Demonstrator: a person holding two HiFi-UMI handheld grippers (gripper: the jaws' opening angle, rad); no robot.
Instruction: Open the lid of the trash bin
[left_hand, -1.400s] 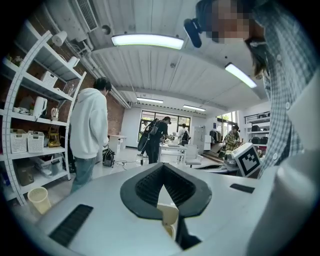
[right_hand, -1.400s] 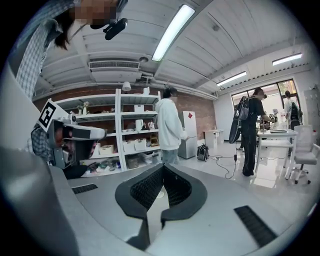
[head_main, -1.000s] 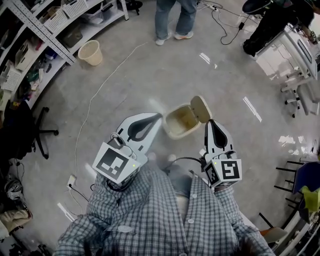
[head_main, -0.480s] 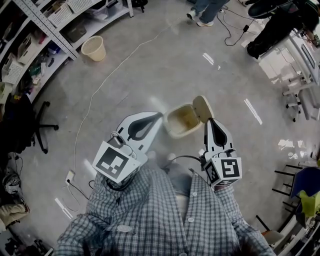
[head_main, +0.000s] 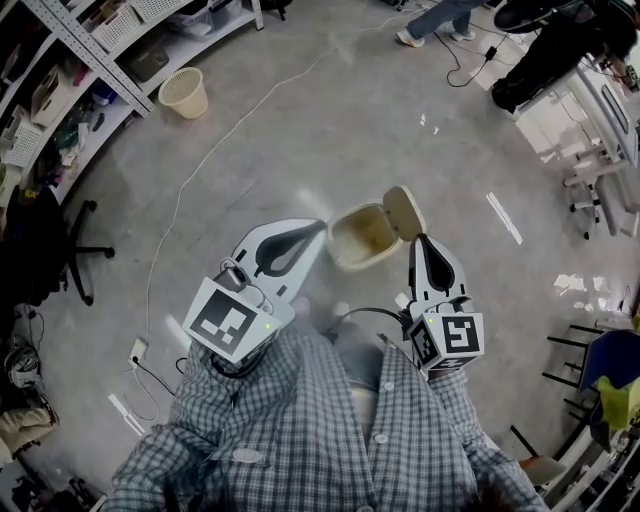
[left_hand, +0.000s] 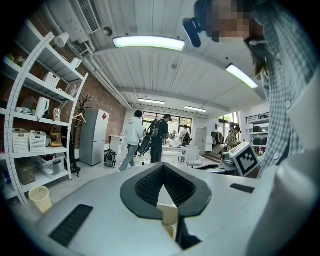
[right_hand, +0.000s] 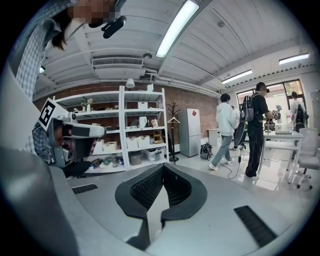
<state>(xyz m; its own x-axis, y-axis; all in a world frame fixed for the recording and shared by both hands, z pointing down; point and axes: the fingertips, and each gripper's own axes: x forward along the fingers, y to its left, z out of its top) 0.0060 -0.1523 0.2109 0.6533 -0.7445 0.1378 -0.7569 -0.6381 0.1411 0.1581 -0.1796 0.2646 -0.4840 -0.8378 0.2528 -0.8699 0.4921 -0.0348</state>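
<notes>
In the head view a small cream trash bin (head_main: 360, 238) stands on the grey floor in front of me. Its lid (head_main: 403, 214) is tipped up at the bin's right side, and the inside shows. My left gripper (head_main: 318, 229) points at the bin's left rim, jaws closed at the tips, with nothing held. My right gripper (head_main: 421, 243) sits just below the raised lid, jaws together and empty; whether it touches the lid I cannot tell. In the left gripper view the left gripper (left_hand: 162, 166) shows a cream patch through its gap. The right gripper (right_hand: 163, 166) is shut in its own view.
Metal shelving (head_main: 70, 60) with a cream wastebasket (head_main: 185, 92) before it lines the left. A white cable (head_main: 190, 190) crosses the floor to a power strip (head_main: 137, 353). An office chair (head_main: 60, 250) stands left, a white cart (head_main: 590, 110) right. A person's feet (head_main: 430, 30) are at the top.
The standing person has walked off toward the top right. My view has shifted slightly. Both grippers and the open bin lid stay where they were.
</notes>
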